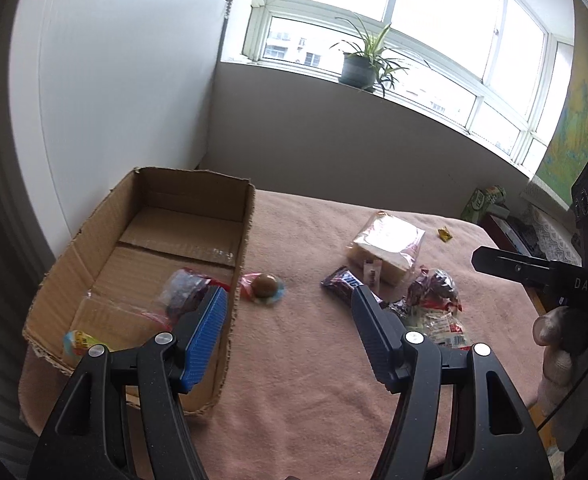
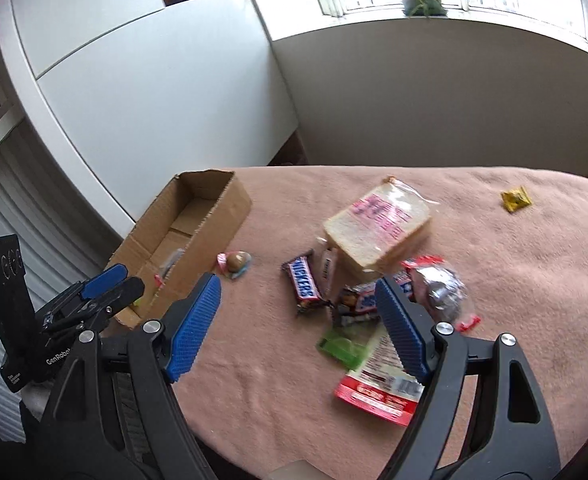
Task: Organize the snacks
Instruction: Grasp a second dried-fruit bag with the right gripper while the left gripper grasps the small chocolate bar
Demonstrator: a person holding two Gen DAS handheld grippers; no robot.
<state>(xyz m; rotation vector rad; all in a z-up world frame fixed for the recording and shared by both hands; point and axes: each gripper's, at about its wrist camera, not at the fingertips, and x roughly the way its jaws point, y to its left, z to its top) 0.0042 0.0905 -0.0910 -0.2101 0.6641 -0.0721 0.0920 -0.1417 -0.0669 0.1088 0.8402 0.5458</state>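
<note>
Cardboard box [image 1: 141, 264] half-filled as both grippers hung spread over the snack-strewn desk [image 1: 294, 380].

Pink cloth covered the desk; the box at its left already held a clear packet with red trim [image 1: 181, 292] and a small colourful sweet [image 1: 75, 342]. Outside it lay a wrapped round sweet [image 1: 262, 285] just beside the box wall, a Snickers bar [image 2: 302, 283], a bagged bread slice [image 2: 378, 226], a foil-filled packet [image 2: 442, 290], a red-and-white pouch [image 2: 378, 384] and a yellow packet [image 2: 515, 199] well apart. The left gripper [image 1: 289, 300] and right gripper [image 2: 298, 292] held nothing; sorting appeared midway, the next move likely calling for a jaw-wide descent onto a loose snack.
</note>
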